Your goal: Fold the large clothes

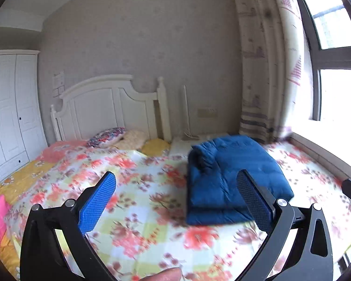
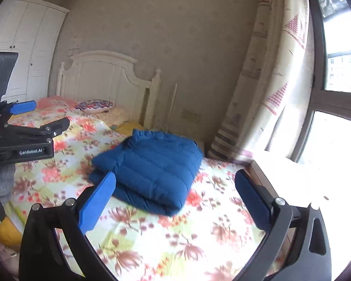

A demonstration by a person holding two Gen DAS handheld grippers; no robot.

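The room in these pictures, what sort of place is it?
A home bedroom, most likely: a bed with a white headboard and floral bedspread, a white wardrobe, and a curtained window.

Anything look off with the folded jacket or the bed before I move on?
Nothing serious. The blue jacket lies folded on the floral quilt, both grippers' jaws open and clear of it. Only a bunched roll, perhaps a sleeve or collar, sticks up at its far left corner.

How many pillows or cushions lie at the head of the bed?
2 clearly: a patterned pillow by the headboard, and a cream cushion touching its right side. A blurred pink shape farther left may be a third; more may be hidden.
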